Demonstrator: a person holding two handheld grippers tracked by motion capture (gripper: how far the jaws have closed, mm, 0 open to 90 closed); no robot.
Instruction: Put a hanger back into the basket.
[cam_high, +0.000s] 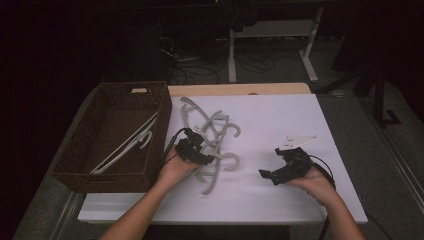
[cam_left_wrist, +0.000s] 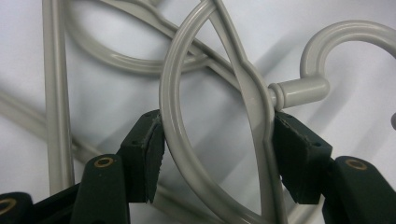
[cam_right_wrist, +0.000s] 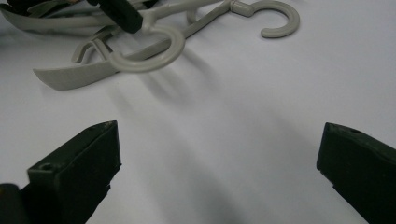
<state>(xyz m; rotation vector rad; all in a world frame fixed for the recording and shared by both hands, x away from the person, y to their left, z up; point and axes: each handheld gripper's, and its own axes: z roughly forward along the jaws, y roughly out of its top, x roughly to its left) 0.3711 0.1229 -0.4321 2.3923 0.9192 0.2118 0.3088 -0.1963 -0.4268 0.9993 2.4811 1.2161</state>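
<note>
At a white table (cam_high: 280, 200), the person's left gripper (cam_high: 199, 150) is clamping the neck of a grey hanger (cam_left_wrist: 210, 116) atop the tangled pile beside the wicker basket (cam_high: 75, 165), best lifted slowly to avoid snagging, while the right gripper (cam_high: 280, 172) is resting wide open.

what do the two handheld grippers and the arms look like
Both grippers are black. The left gripper trails a black cable, and its thick blocky jaws have brass-coloured rivets at the joints and ridged inner pads. The right gripper carries a pale three-cornered plate on top and also trails a black cable. The person's forearms are bare, with no sleeves in view.
</note>
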